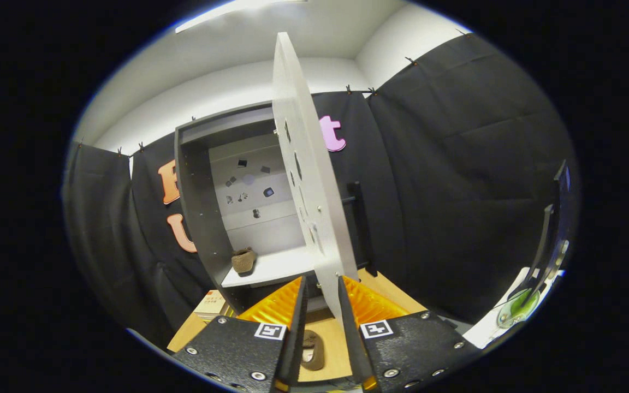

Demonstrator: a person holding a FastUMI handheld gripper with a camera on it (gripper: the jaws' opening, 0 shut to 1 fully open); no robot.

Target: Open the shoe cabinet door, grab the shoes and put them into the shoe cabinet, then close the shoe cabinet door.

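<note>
Shoe cabinet [205, 218]: door [306, 180] open, lower edge between parted fingers [322, 297], unclamped. One shoe [243, 260] shelved; second shoe [313, 349] on table [328, 327], risks being shut out.

Black cloth [456, 180] walls the booth below white walls; a ceiling light [238, 11] glows over a wooden tabletop [391, 297]

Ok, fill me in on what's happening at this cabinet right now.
A person's hand-held gripper is at the shoe cabinet door, which stands swung open. The door's lower edge sits between the two fingers; whether both press on it is hard to tell. One shoe already sits on the shelf inside the shoe cabinet. Another shoe lies on the wooden table below the fingers, not yet put away.
</note>
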